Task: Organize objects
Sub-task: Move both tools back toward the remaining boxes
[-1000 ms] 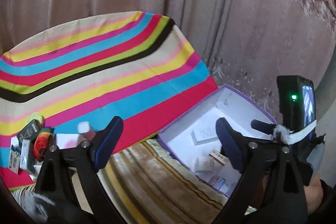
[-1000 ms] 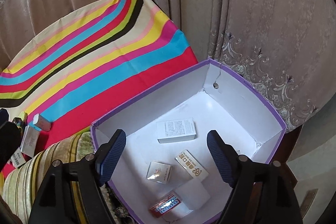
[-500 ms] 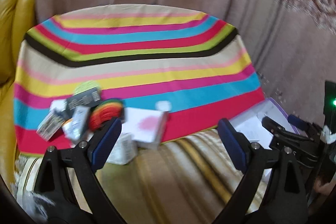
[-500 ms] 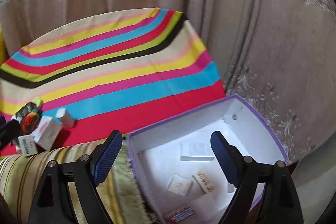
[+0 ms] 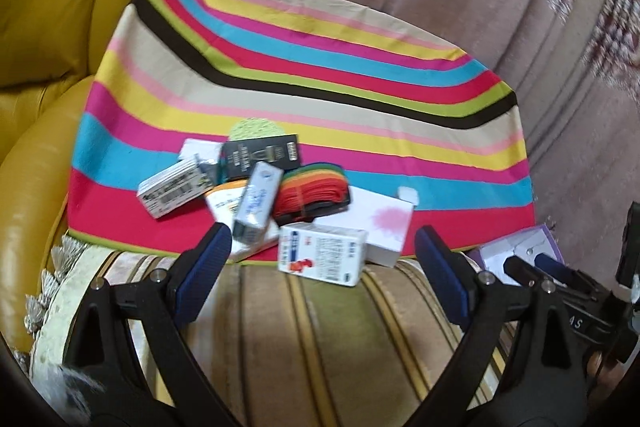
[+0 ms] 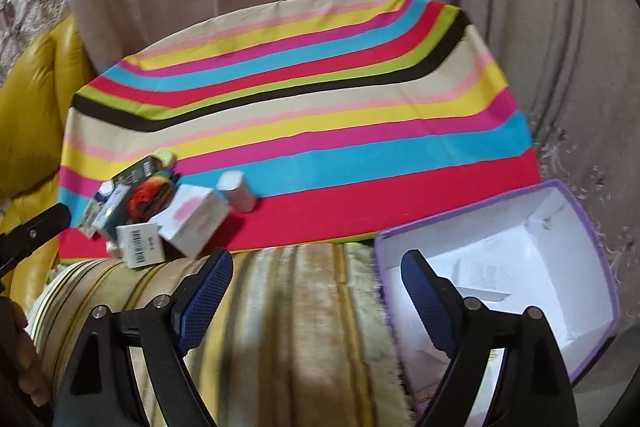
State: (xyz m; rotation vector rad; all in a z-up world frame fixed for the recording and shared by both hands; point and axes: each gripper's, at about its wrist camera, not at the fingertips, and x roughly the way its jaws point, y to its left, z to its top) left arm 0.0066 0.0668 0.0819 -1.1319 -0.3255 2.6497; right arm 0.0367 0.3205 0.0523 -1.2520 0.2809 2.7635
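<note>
A striped cloth in bright bands covers the seat, soft and likely to ruck under any dragging; in front of it lies a plush, ribbed throw. At the right stands the purple-rimmed cardboard box, open-topped, white inside and stiff-walled, with what looks like a small white carton already in it, though blur leaves that unsure. The things yet to sort sit heaped at the cloth's near left edge: a white carton with a pink blot, a printed medicine carton overhanging the throw, a black carton, a silvery carton and a rainbow bundle of cord. The cartons are probably light, thin-walled and easily crushed, so a gentle pinch across the narrow flat faces suits them; the bundle is soft and would give. The left gripper hangs empty and spread wide just before the medicine carton. The right gripper is likewise spread and empty over the throw, beside the box.
</note>
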